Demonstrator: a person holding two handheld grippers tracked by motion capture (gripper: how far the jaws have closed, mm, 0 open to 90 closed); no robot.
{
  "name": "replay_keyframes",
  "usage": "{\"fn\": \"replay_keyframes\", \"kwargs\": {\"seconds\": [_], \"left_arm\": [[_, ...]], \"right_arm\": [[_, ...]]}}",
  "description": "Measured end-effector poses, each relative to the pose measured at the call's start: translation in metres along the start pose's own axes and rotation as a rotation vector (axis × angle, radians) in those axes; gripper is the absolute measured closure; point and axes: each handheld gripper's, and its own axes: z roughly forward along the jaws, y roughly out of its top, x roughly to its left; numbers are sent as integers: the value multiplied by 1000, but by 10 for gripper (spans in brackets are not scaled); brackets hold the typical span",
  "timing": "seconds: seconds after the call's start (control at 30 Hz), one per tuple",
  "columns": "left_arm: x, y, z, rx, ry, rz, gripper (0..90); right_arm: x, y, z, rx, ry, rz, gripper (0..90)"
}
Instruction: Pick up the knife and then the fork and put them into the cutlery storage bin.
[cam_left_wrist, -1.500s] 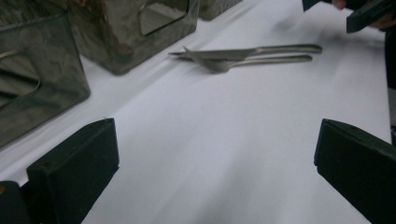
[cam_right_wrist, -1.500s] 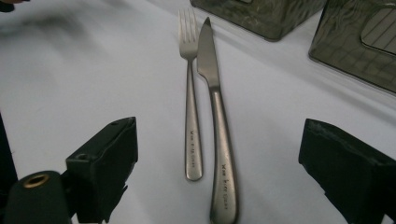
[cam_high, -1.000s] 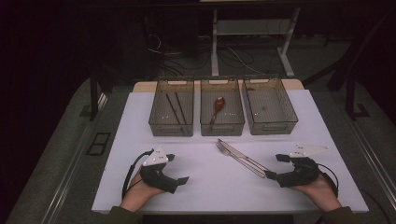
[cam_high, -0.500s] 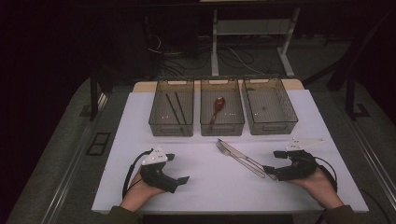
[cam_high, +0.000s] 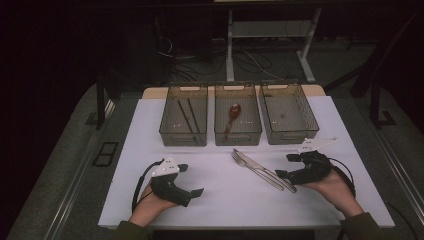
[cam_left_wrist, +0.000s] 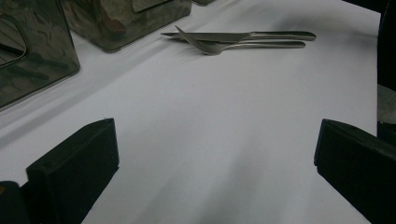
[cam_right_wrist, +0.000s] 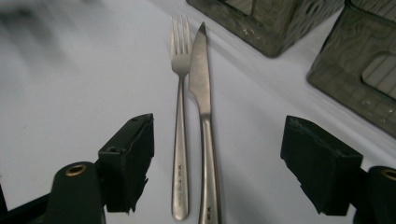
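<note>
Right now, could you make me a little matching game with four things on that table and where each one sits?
Things:
1. chopsticks
2. spoon
3. fork
4. right gripper

Places:
A. middle bin
B. on the white table, beside the knife
C. left bin
D. open at the handle ends of the fork and knife

Pairs: 1-C, 2-A, 3-B, 4-D

three bins (cam_high: 183, 121), one fork (cam_high: 249, 165), one knife (cam_high: 272, 174), one spoon (cam_high: 232, 116), two chopsticks (cam_high: 187, 115), two grippers (cam_high: 191, 180), one white table (cam_high: 220, 200).
</note>
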Motion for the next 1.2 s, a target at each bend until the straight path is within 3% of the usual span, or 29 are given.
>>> {"fn": "replay_keyframes", "kwargs": {"seconds": [0.67,0.87,1.2], "left_arm": [[-1,-1,4,-3,-23,-1,0],[-1,-1,4,-4,-30,-4,0],[-1,-2,5,3,-42,-4,0]], "right_arm": [[-2,38,26,46,24,-35,296],[-2,46,37,113,28,-40,330],[2,52,57,295,-8,-90,458]]}}
